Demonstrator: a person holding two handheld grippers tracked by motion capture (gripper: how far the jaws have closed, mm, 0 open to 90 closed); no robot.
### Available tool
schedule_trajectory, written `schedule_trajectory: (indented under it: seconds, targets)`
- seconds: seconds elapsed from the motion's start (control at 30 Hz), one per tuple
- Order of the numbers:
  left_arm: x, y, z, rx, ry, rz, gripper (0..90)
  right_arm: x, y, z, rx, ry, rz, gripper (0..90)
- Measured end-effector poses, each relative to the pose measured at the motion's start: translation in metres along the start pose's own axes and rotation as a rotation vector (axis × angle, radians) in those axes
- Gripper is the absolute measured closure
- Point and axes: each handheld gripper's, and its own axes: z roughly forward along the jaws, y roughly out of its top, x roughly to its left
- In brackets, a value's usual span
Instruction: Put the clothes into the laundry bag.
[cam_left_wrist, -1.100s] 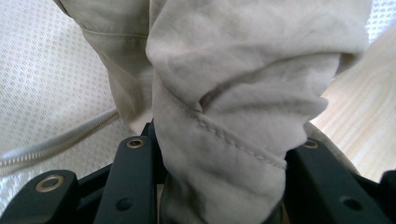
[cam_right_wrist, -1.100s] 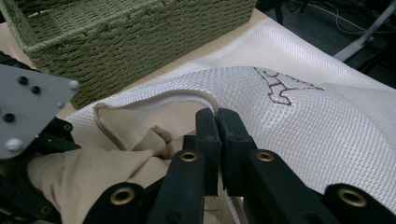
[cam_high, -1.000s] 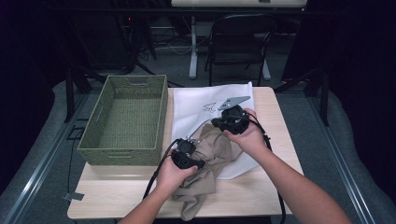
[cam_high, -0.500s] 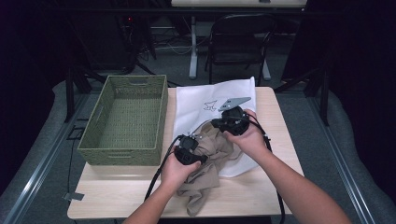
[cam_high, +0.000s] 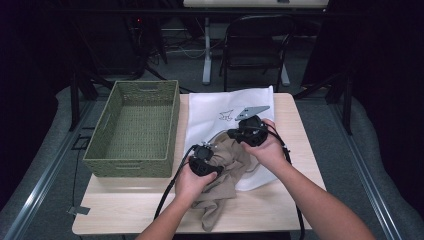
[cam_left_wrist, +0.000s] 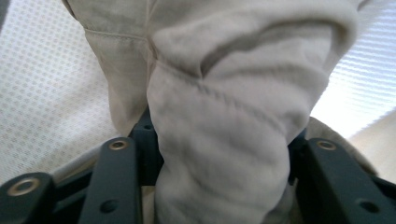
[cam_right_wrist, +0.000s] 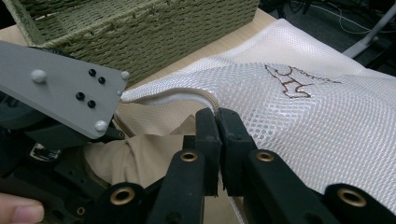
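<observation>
Table (cam_high: 310, 125): light wood top, carrying all items below. Basket (cam_high: 134, 131), green woven, rectangular, upright on the left part of the table; interior bare down to the weave, with one handle slot in the far end wall. Seen again in the right gripper view (cam_right_wrist: 140, 28), just beyond the bag. Mesh bag (cam_high: 227, 112), white, spread flat just right of the basket, bearing a small brown outline figure (cam_high: 226, 115) near the far end; mouth turned toward the person, rim lifted at the near edge (cam_right_wrist: 168, 100). Beige garment (cam_high: 227, 172), crumpled, upper part lying in the bag's mouth, lower part trailing out over the bare wood toward the table's near edge. Right gripper (cam_high: 239, 133), held above the bag's mouth, grey three-cornered plate (cam_high: 251, 109) on top; jaws pressed together with the bag's rim pinched between the tips (cam_right_wrist: 217, 116), thereby holding the mouth up. Left gripper (cam_high: 206, 150), at the near side of the mouth, just beside the right one; jaws standing well apart in the left gripper view, a thick fold of the garment (cam_left_wrist: 224, 126) bunched between them and filling the gap, mesh (cam_left_wrist: 51, 84) visible behind. Black cables trailing from both grippers toward the near table edge.
</observation>
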Motion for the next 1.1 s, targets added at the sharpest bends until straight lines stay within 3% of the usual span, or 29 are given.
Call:
schedule_trajectory:
  seconds: [0.27,0.33,0.43,0.6,0.93,1.1]
  targets:
    - [-0.004,-0.001,0.007,0.004,0.046,0.047,45.5,-0.002,-0.003,-0.001,0.003,-0.002,-0.001,87.5]
    - [-0.004,-0.001,0.007,0.006,0.046,0.039,44.9,-0.001,-0.004,0.0,-0.004,-0.002,0.003,87.5]
    - [-0.005,-0.002,0.007,0.008,0.036,-0.009,43.0,-0.001,-0.005,0.0,0.0,-0.002,-0.002,87.5]
    - [-0.005,-0.002,0.005,-0.007,0.034,-0.007,42.1,-0.002,-0.006,0.001,0.003,-0.003,0.005,87.5]
    - [-0.009,-0.002,-0.027,-0.084,0.007,-0.005,38.9,-0.005,-0.008,0.003,0.001,-0.009,0.011,87.5]
    - [-0.013,-0.008,-0.05,-0.115,-0.01,0.016,36.2,-0.005,-0.009,0.002,0.002,-0.01,0.009,87.5]
